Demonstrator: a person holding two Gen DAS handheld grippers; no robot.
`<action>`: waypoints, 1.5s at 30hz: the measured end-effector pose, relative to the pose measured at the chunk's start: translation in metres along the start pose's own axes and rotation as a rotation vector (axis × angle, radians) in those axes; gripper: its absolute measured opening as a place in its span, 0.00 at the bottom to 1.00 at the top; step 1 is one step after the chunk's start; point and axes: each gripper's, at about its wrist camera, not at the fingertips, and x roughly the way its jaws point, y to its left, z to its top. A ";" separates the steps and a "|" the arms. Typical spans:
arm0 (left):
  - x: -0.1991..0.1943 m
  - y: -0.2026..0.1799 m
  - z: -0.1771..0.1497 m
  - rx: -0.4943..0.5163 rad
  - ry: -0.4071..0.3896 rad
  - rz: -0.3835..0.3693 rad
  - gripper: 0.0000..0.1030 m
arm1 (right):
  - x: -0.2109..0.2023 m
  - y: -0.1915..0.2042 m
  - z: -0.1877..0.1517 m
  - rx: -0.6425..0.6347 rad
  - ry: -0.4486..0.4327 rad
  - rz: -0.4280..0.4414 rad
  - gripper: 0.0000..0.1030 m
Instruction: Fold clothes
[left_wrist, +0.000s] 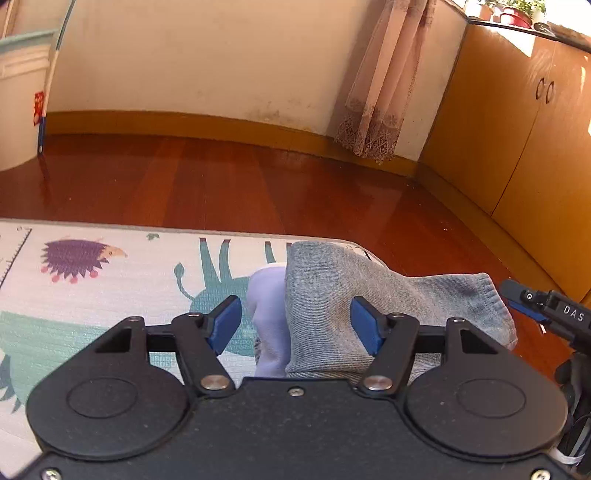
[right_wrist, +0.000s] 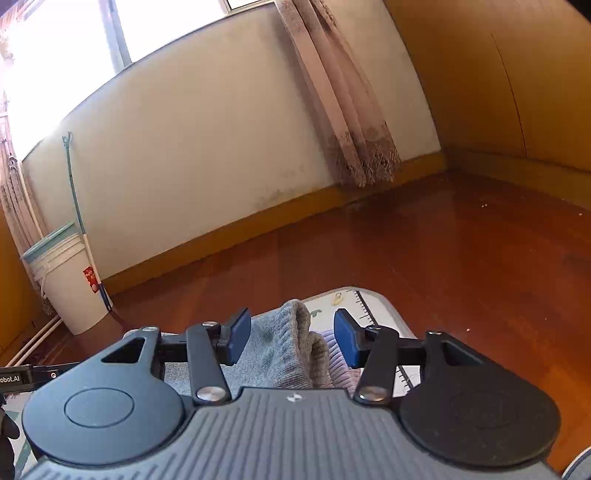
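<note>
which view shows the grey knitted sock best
The left wrist view: the grey knitted sock lies there nearly whole, cuff to the right, on the animal-print mat. The right wrist view shows only its bunched ribbed cuff between open fingers.

White "DAS" on the right claw (left_wrist: 517, 295), "obot.AI" on the left claw's black body (right_wrist: 14, 378)
</note>
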 end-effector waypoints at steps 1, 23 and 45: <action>-0.006 -0.005 -0.003 0.030 -0.024 -0.017 0.62 | -0.010 0.006 -0.002 -0.043 -0.038 -0.008 0.50; -0.061 -0.043 -0.027 0.156 0.149 -0.020 0.78 | -0.050 0.015 -0.020 0.007 0.379 0.063 0.69; -0.231 -0.105 -0.005 0.171 0.121 0.298 1.00 | -0.246 0.131 0.070 -0.036 0.417 -0.172 1.00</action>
